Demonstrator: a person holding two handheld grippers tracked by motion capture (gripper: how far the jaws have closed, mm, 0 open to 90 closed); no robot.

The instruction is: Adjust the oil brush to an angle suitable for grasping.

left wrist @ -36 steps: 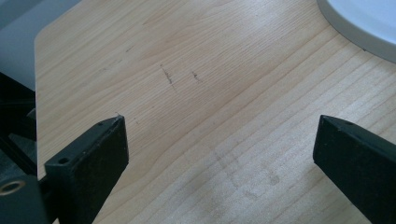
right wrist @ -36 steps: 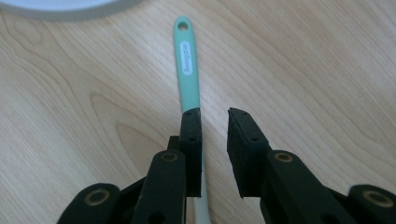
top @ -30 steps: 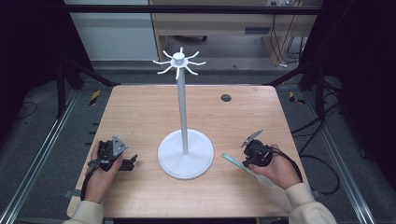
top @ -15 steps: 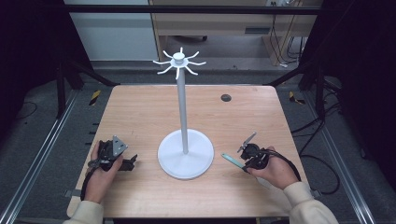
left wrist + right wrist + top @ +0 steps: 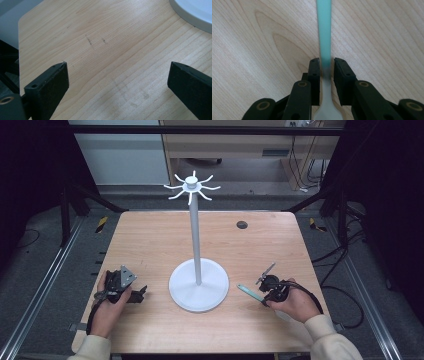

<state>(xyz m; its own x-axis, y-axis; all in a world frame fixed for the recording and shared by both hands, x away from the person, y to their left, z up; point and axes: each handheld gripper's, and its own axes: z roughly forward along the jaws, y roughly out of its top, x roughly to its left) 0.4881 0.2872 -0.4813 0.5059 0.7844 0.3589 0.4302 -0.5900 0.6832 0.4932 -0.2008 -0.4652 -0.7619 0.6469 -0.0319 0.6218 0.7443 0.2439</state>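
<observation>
the right tool (image 5: 327,65) has just been closing around a teal-handled spatula (image 5: 324,27) on the bench (image 5: 150,240), pads not quite gripping; the left tool (image 5: 117,82) gapes wide, holding nothing.

Teal-handled spatula (image 5: 324,30) – black gripper (image 5: 327,67) – on pale, wood-grained table (image 5: 150,235).

Light wooden table (image 5: 150,240) on dark grey floor (image 5: 40,270); pale wall panel (image 5: 120,155) and, apparently, a wooden bench (image 5: 225,142) behind.
</observation>
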